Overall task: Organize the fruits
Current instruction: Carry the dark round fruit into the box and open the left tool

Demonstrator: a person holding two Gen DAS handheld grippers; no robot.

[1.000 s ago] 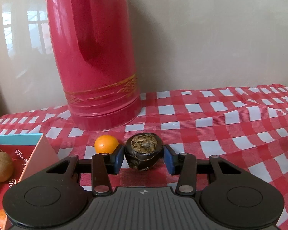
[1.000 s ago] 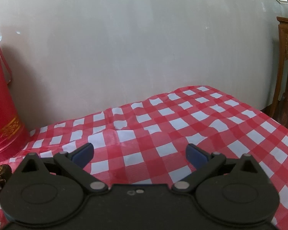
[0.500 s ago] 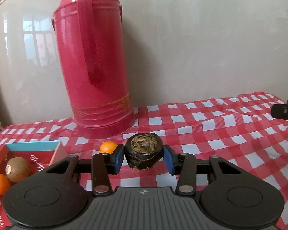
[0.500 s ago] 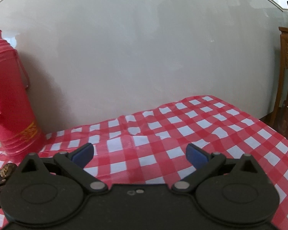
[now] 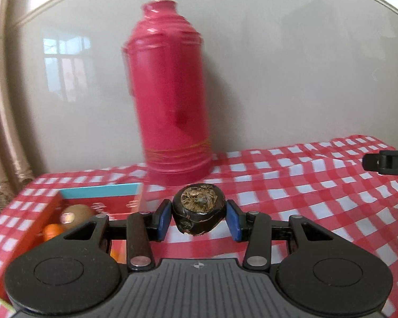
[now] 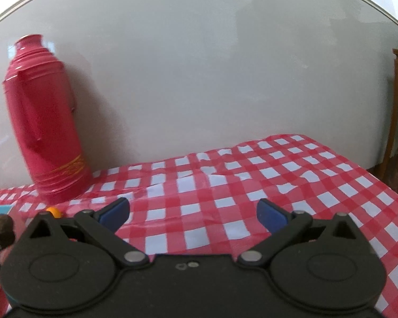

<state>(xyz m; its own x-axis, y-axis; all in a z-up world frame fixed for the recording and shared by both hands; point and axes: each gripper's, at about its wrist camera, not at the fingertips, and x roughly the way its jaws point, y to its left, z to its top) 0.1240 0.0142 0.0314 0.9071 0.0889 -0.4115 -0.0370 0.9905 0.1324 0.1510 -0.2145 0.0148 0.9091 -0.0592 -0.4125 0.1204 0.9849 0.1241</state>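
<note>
Left gripper (image 5: 198,217): we pinch a dark fruit (image 5: 197,211), held off the cloth (image 5: 318,206).
Right gripper (image 6: 193,212): our jaws spread, nothing between.

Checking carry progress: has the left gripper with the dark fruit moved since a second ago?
Yes. The left gripper backed away from the red flask, toward the box.
</note>
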